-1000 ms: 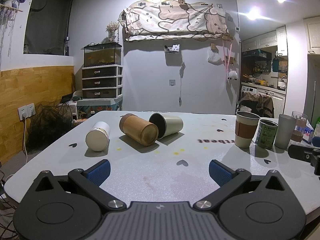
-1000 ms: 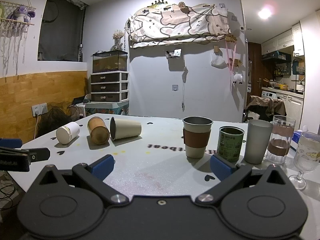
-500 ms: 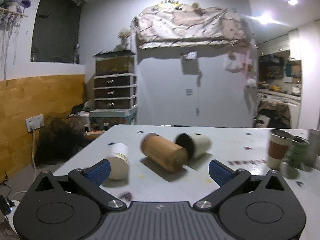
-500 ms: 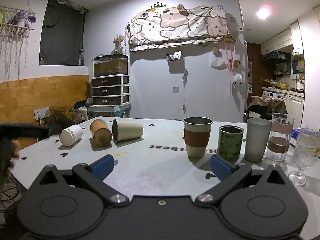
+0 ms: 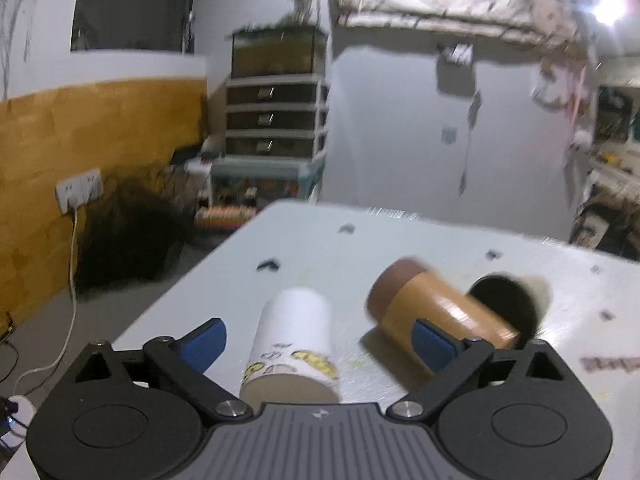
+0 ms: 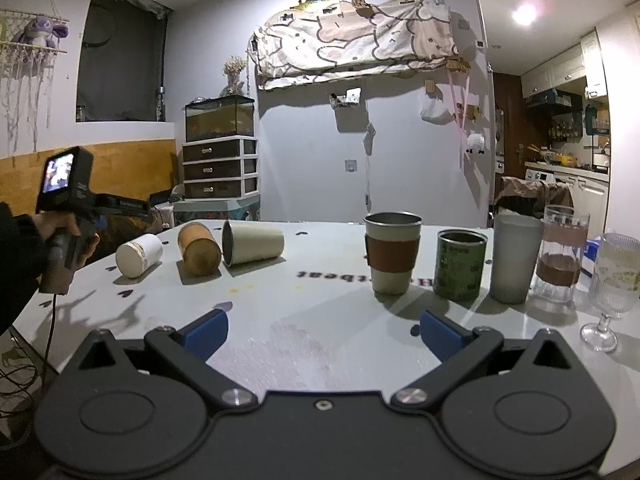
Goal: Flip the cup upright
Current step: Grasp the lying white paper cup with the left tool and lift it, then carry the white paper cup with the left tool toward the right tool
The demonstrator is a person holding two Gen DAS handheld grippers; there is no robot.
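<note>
Three cups lie on their sides on the white table (image 6: 320,300): a white paper cup (image 5: 294,342) (image 6: 138,255), a brown wooden cup (image 5: 436,314) (image 6: 199,249) and a beige cup (image 5: 506,304) (image 6: 253,242). My left gripper (image 5: 316,344) is open, with the white cup lying between its fingers, base end toward the camera. In the right wrist view the left gripper (image 6: 132,208) hovers at the table's left edge behind the white cup. My right gripper (image 6: 322,330) is open and empty over the table's front.
Upright on the right stand a steel cup with brown sleeve (image 6: 393,258), a green can (image 6: 460,264), a grey tumbler (image 6: 516,258), a glass with brown band (image 6: 562,254) and a wine glass (image 6: 612,284). The table's left edge drops off beside the white cup.
My left gripper has swung left and moved in close, so the white cup now lies between its open fingers. The right gripper has barely moved.
</note>
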